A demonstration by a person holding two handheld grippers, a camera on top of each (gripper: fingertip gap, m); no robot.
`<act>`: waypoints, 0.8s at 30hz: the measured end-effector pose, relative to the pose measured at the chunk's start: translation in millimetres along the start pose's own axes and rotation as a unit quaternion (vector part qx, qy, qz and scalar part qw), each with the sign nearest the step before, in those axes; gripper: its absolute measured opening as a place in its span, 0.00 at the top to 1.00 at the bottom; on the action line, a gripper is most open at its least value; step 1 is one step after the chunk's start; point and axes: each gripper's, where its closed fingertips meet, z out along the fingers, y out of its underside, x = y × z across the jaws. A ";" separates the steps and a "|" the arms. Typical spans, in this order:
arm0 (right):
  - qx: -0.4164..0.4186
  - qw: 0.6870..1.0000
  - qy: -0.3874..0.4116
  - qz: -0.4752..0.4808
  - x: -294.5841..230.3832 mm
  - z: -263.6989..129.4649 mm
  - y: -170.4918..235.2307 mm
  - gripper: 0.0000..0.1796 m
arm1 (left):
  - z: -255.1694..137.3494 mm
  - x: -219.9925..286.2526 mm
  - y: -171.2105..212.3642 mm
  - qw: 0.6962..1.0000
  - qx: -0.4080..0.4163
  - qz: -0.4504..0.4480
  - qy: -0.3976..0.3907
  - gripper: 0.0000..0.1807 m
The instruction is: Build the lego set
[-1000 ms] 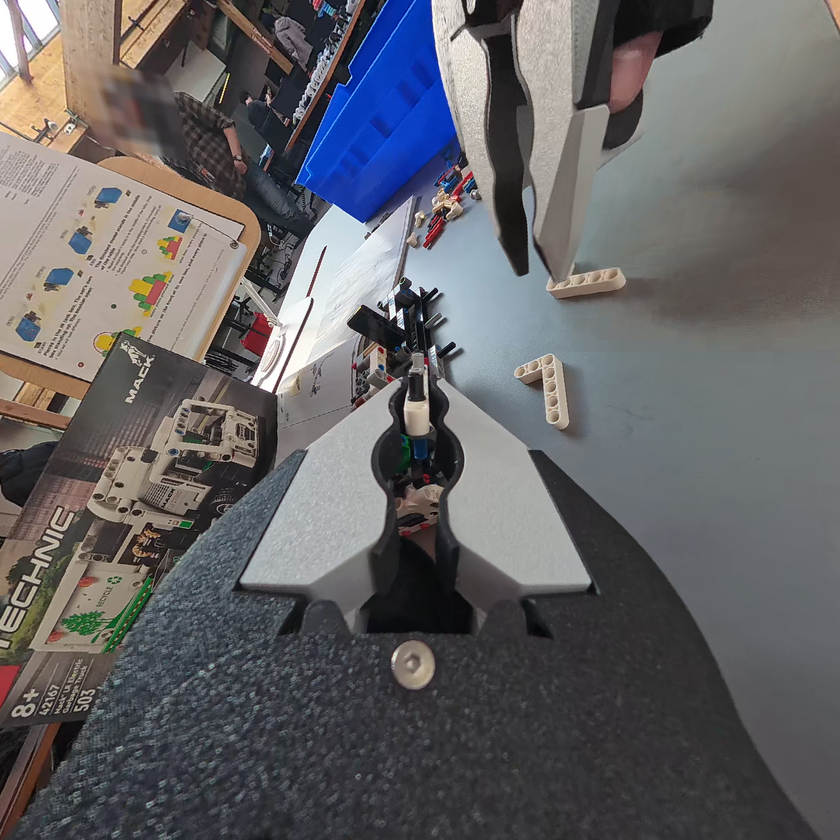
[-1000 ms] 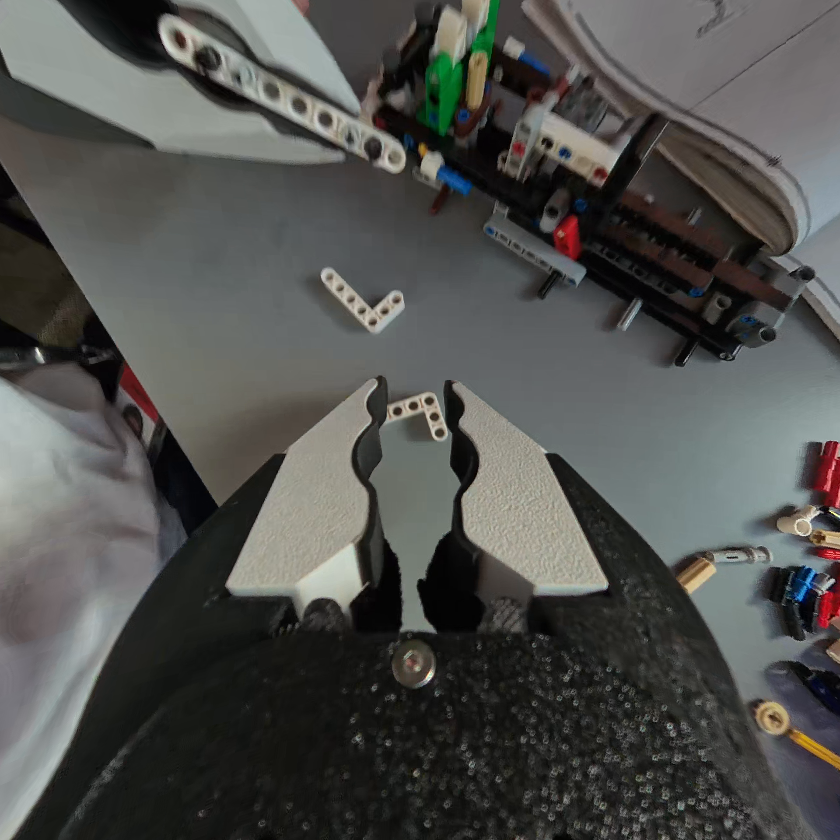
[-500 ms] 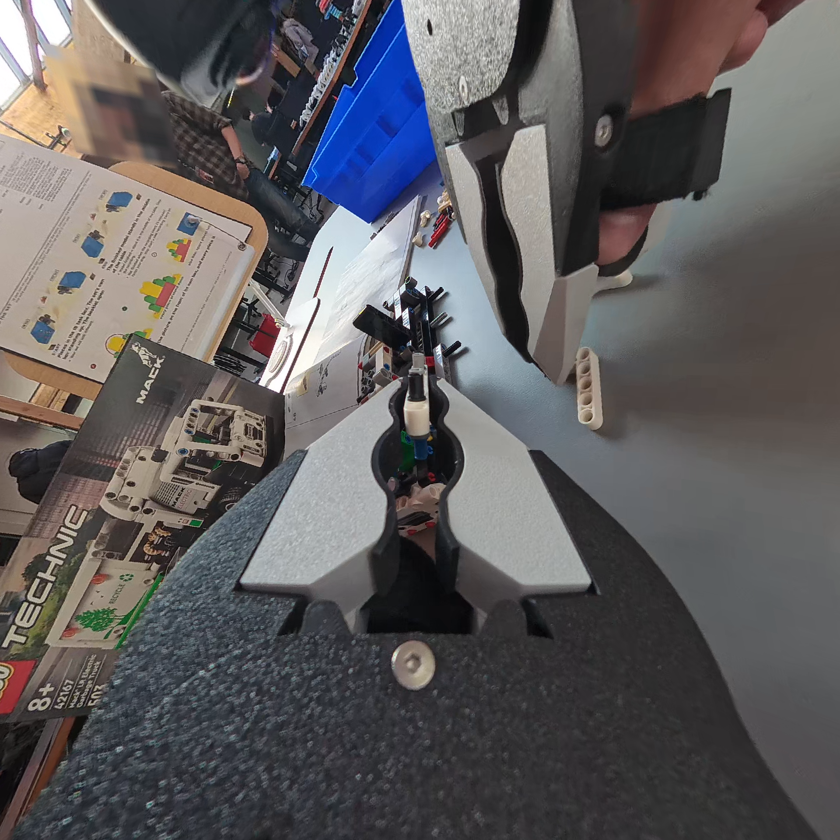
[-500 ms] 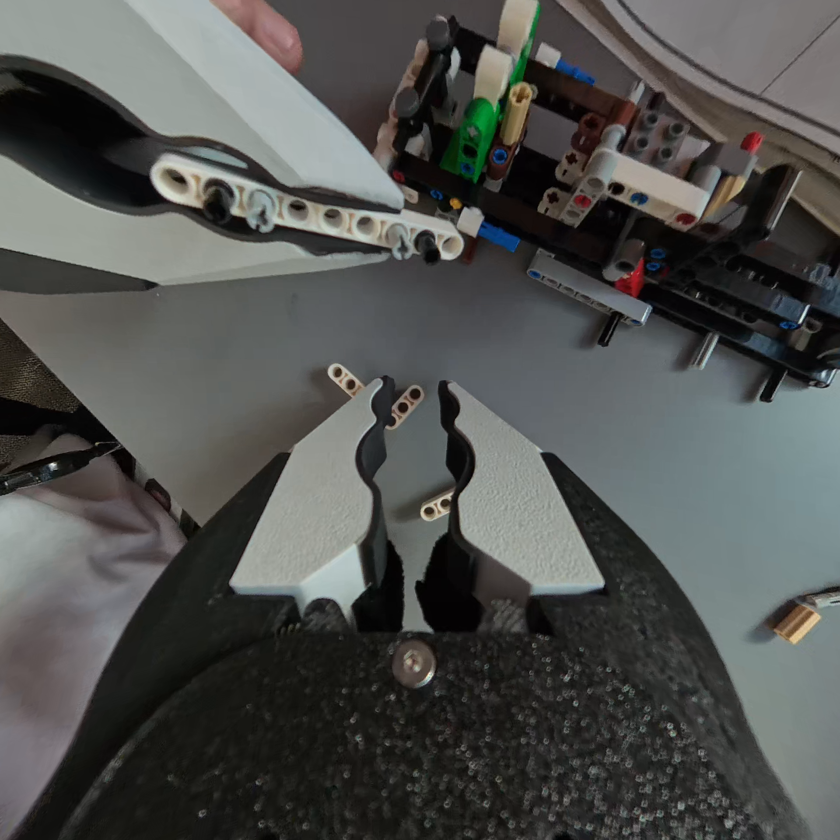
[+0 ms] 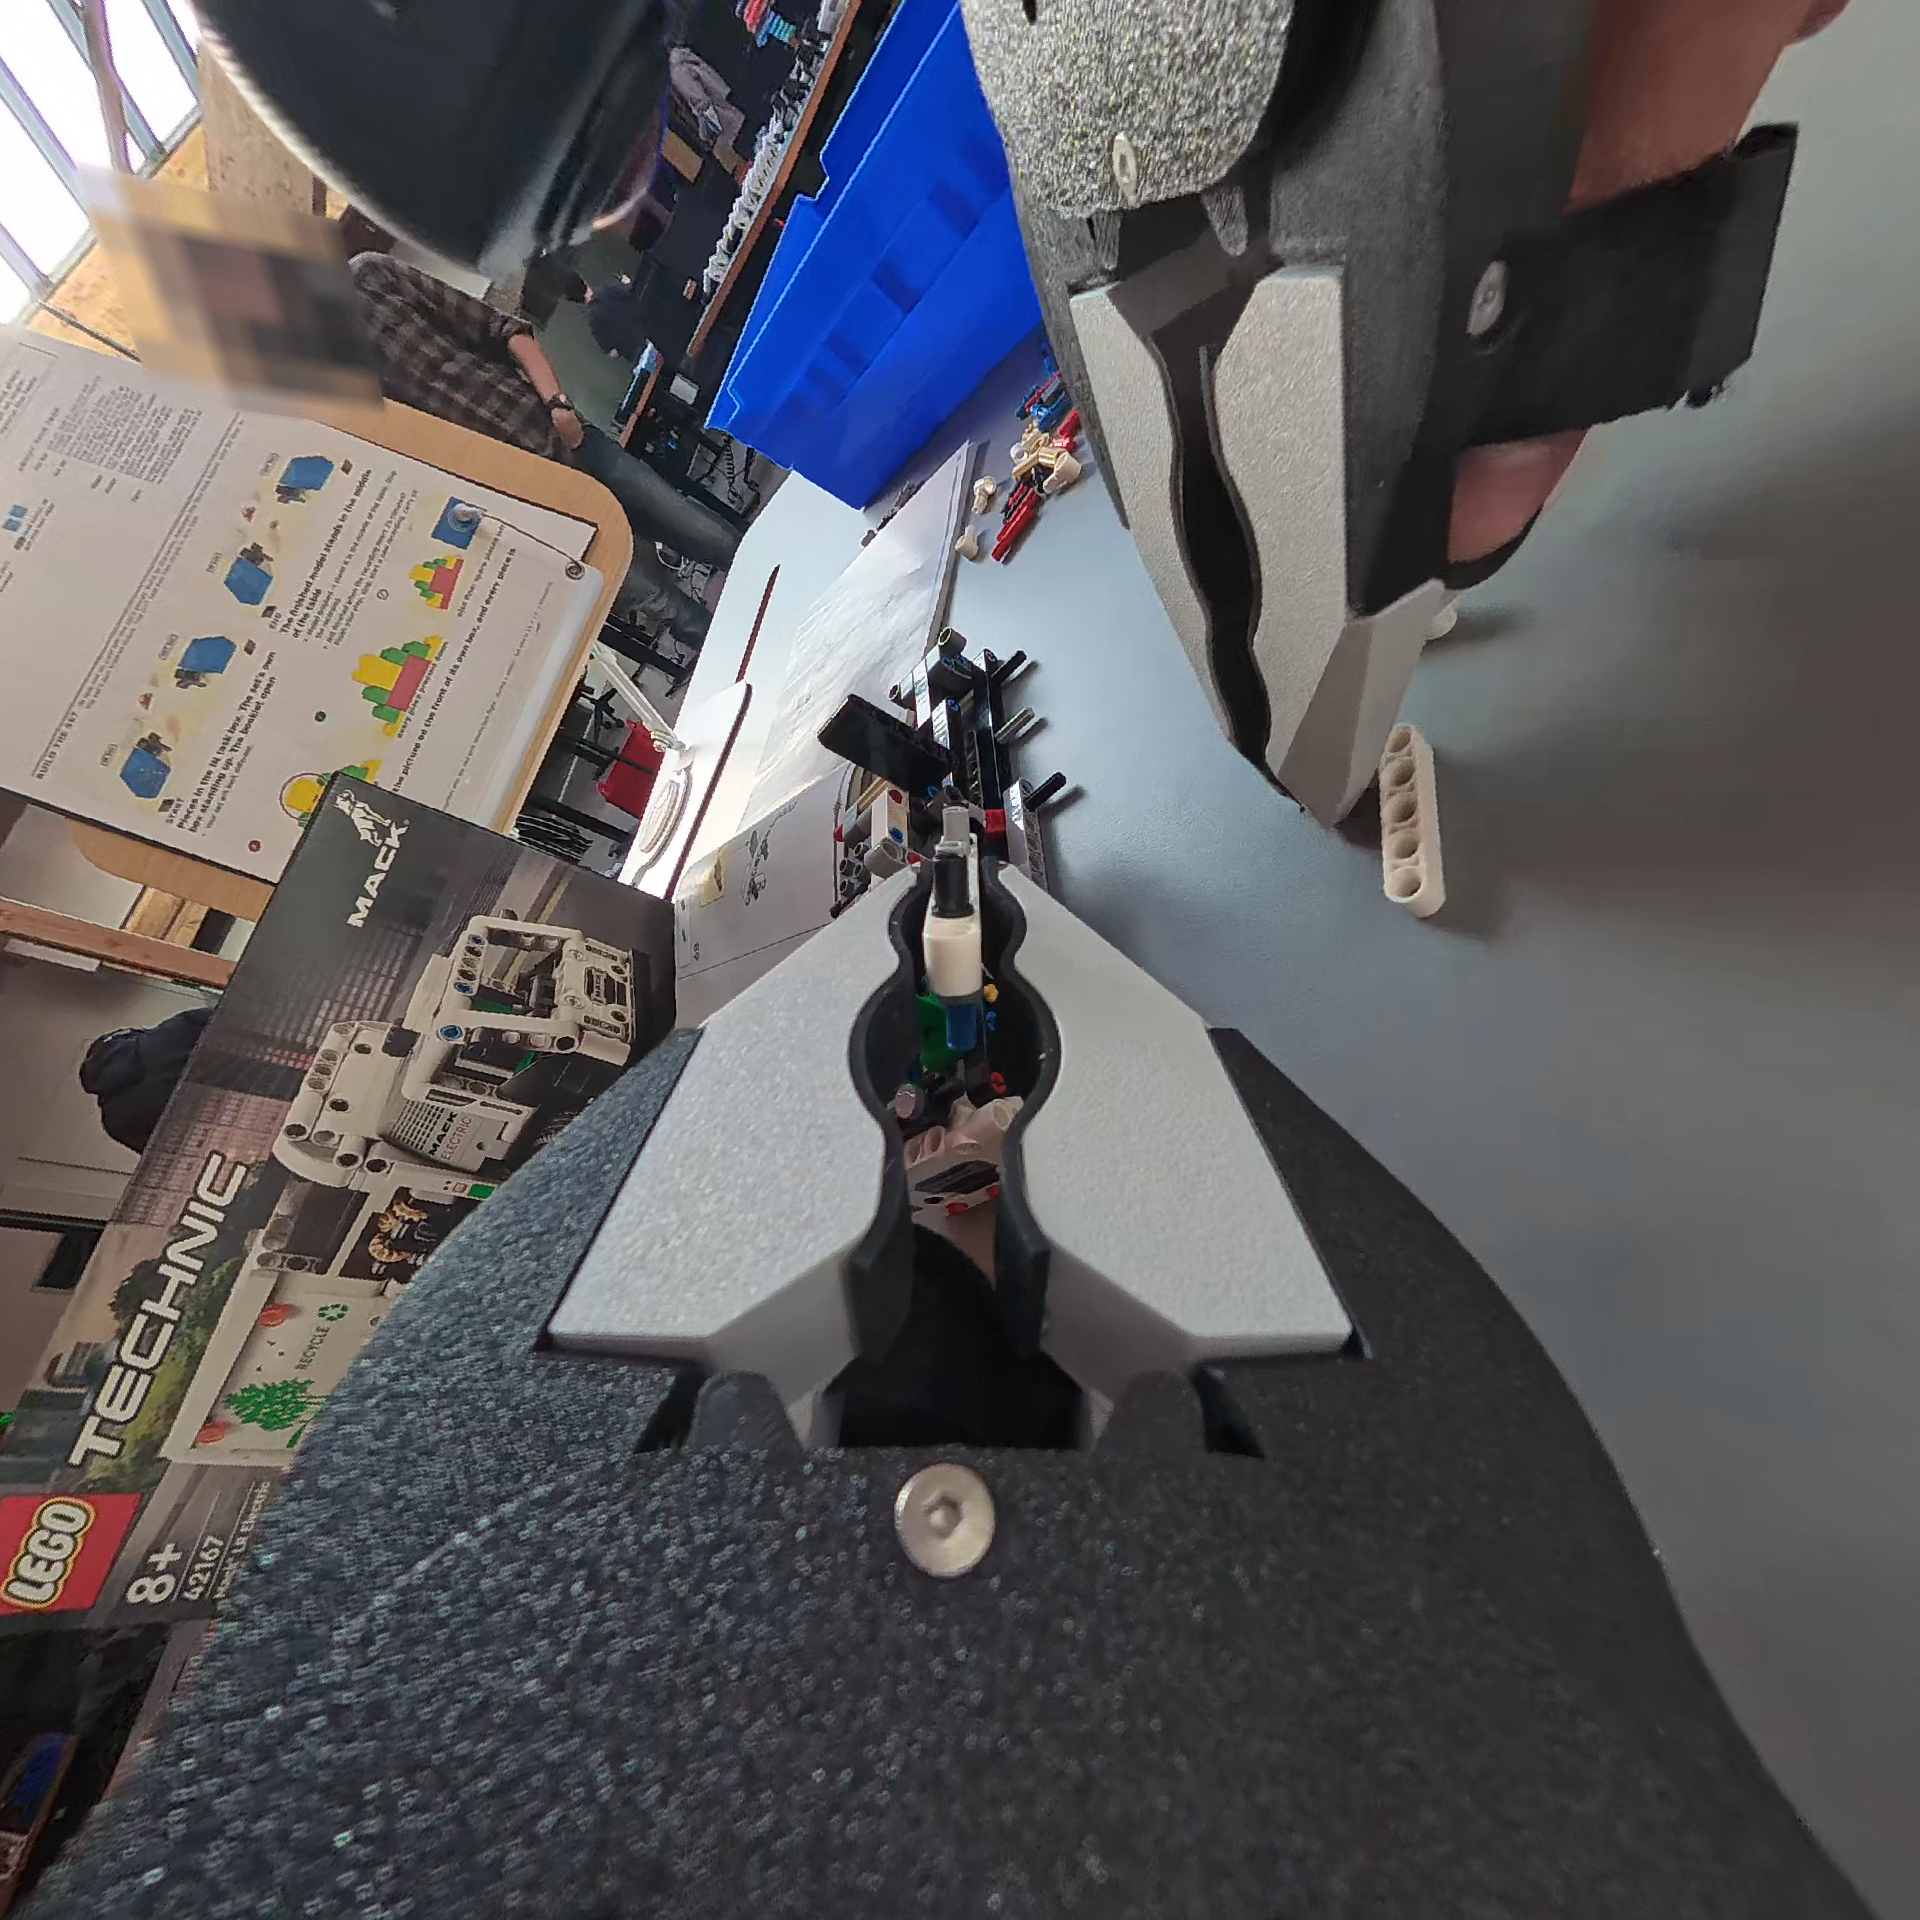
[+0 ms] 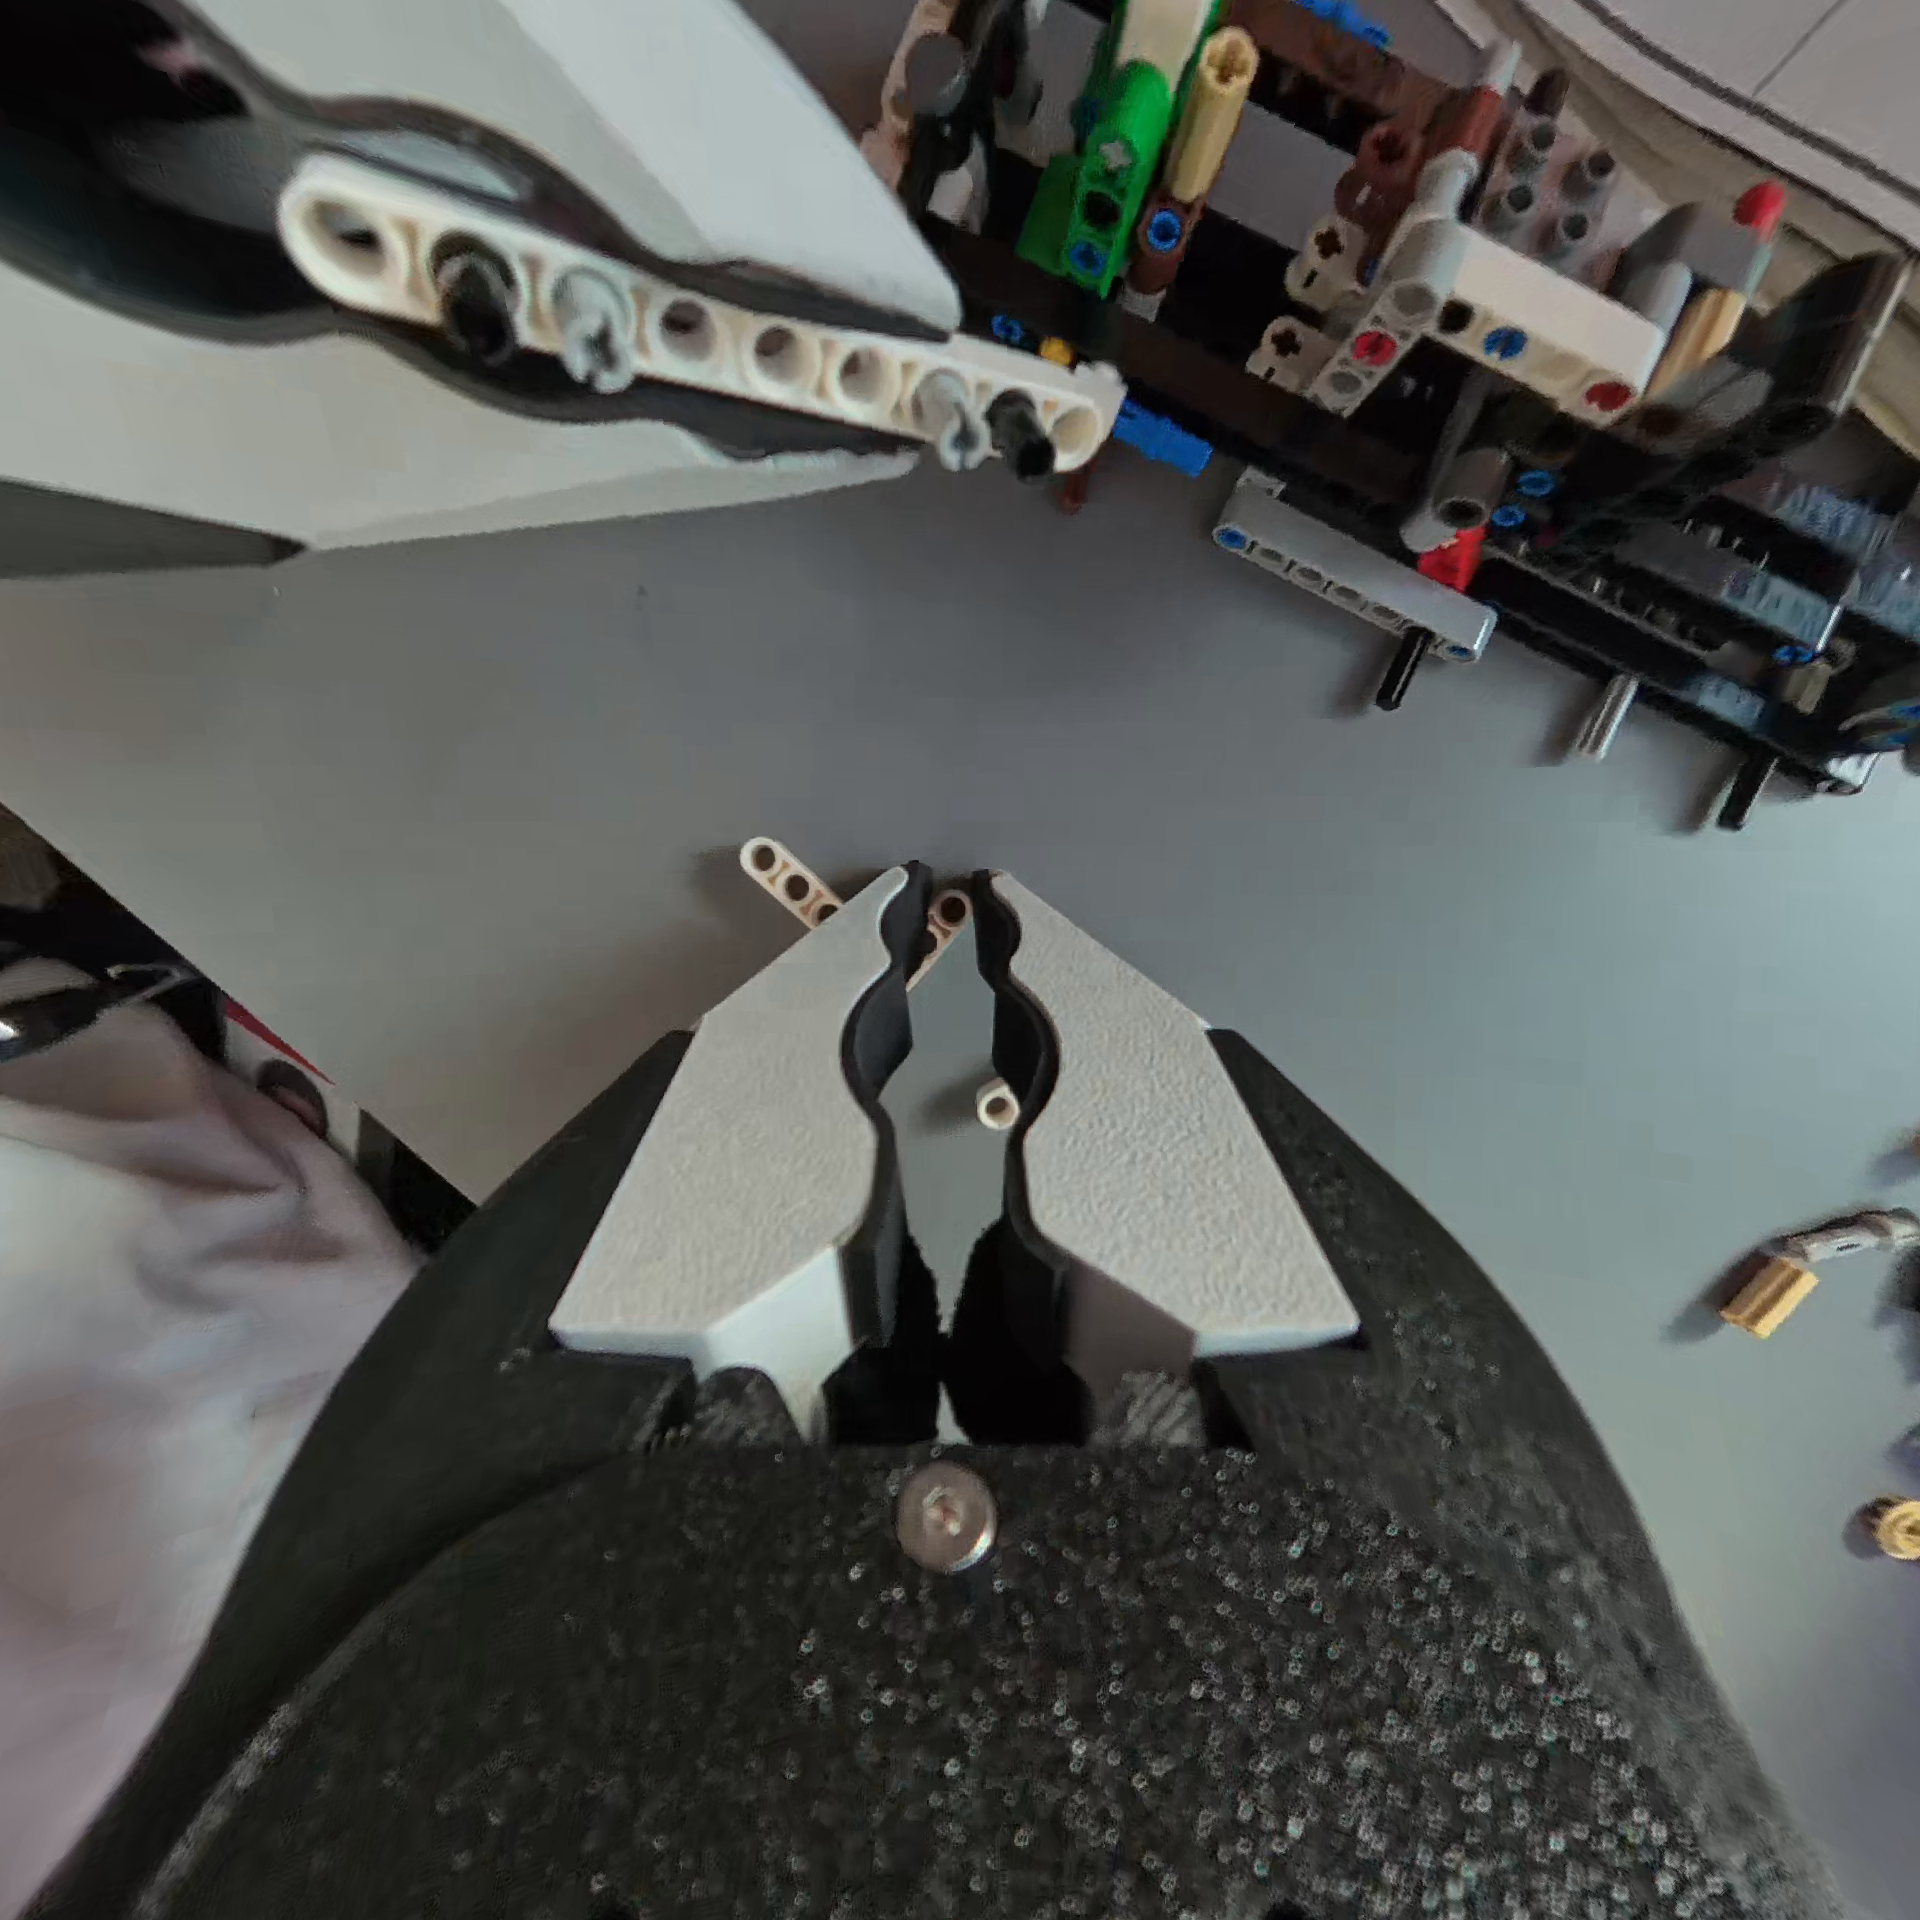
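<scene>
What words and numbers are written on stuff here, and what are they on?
Dark box with a truck picture: big and small print and numbers, which I won't copy out.
White poster with coloured brick drawings: print too small to read.
Open booklet on the table: only faint drawings show.
Right wrist view: no writing.

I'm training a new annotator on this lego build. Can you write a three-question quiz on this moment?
1. True or false: the left gripper is shut on a long white beam.
2. What does the right gripper have between its fingertips? A) a red pin B) the white L-shaped beam C) nothing
3. Fill in: the partly built model rests on the grey ____.

Key: 1 true; 2 B, jaws nearly closed around one arm, though a firm grip cannot be confirmed; 3 table.
</scene>
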 end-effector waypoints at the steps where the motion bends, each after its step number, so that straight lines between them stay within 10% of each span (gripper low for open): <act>1: -0.001 1.000 0.007 -0.030 0.9 -0.2 -0.4 0.96 | -0.2 0.1 0.7 1.000 0.000 0.001 0.000 0.97; 14: 0.048 0.916 -0.185 -0.353 -44.2 -8.7 9.9 0.97 | 1.0 -1.3 3.3 1.000 -0.004 -0.006 0.000 0.97; 24: 0.022 0.993 -0.101 -0.055 -30.7 -31.8 1.2 0.92 | 2.6 -4.2 7.9 1.000 -0.010 -0.017 0.003 0.97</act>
